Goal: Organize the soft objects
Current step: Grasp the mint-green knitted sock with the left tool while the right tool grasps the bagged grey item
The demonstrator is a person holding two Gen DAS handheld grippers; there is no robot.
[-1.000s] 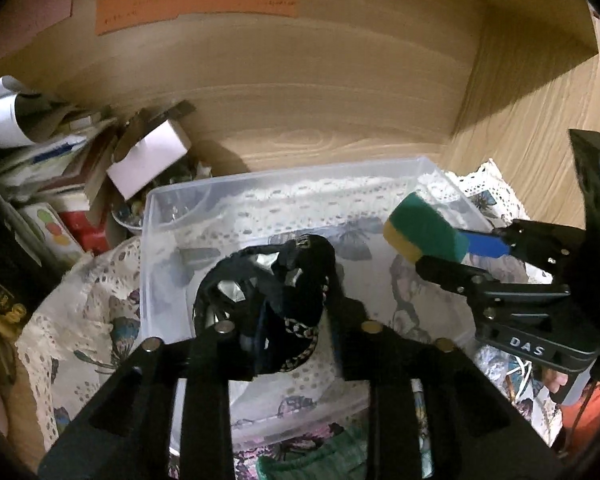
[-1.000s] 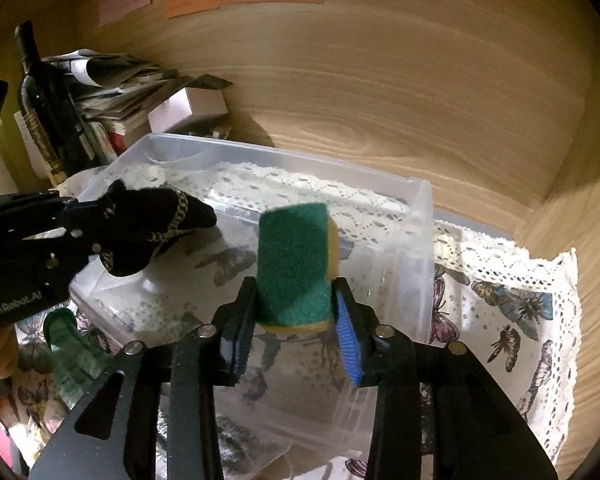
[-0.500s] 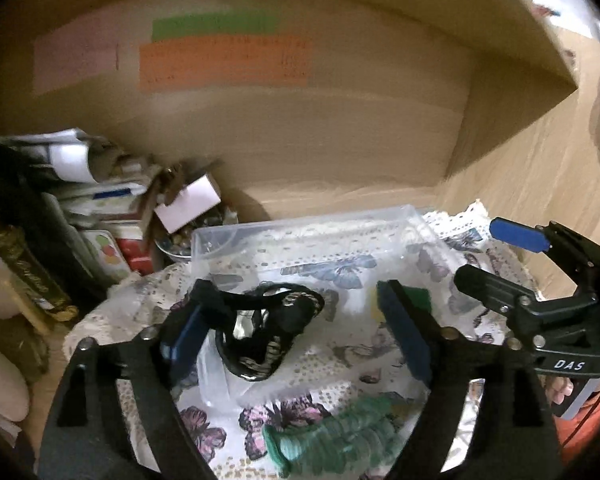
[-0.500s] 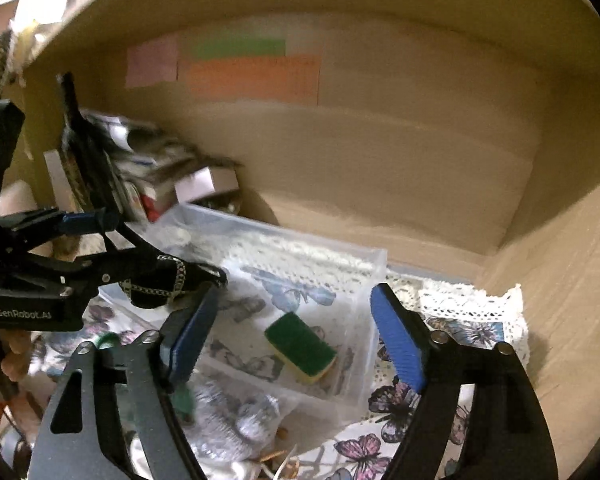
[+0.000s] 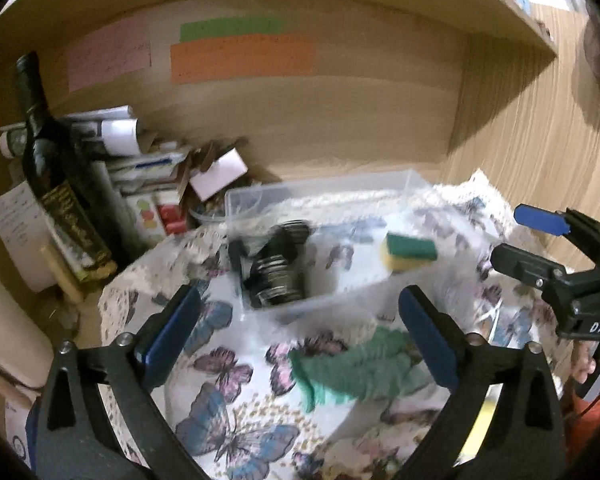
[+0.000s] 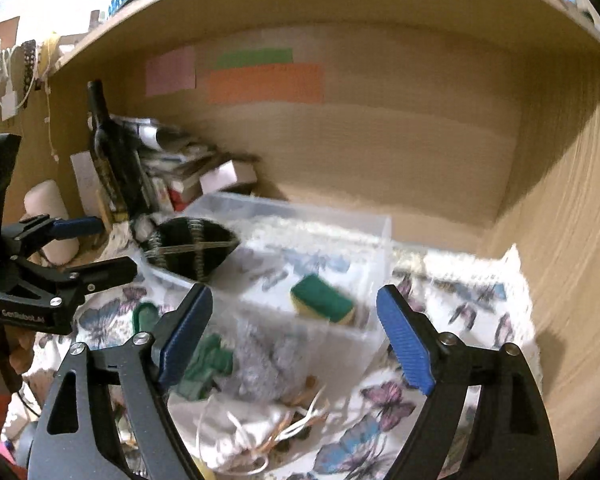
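A clear plastic bin [image 5: 412,184] [image 6: 384,240] stands on a butterfly cloth. In it lie a black cap with silver trim [image 5: 274,268] [image 6: 192,246] at the left and a green-and-yellow sponge [image 5: 410,250] [image 6: 322,300] at the right. My left gripper [image 5: 300,328] is open and empty, held back from the bin above a green knitted cloth [image 5: 352,368]. My right gripper [image 6: 294,328] is open and empty, also back from the bin. The green cloth [image 6: 204,364] and a grey fluffy item [image 6: 264,360] lie on the cloth in front of the bin.
A dark wine bottle [image 5: 56,184] [image 6: 108,148], stacked papers and small boxes [image 5: 216,176] crowd the shelf's left side. Wooden walls close the back and right. Loose strings [image 6: 284,428] lie near the front. The butterfly cloth [image 5: 228,400] covers the shelf floor.
A second ago the left gripper held the cap and the right held the sponge over the bin. Both opened and dropped them in. Both grippers have since pulled back and up.
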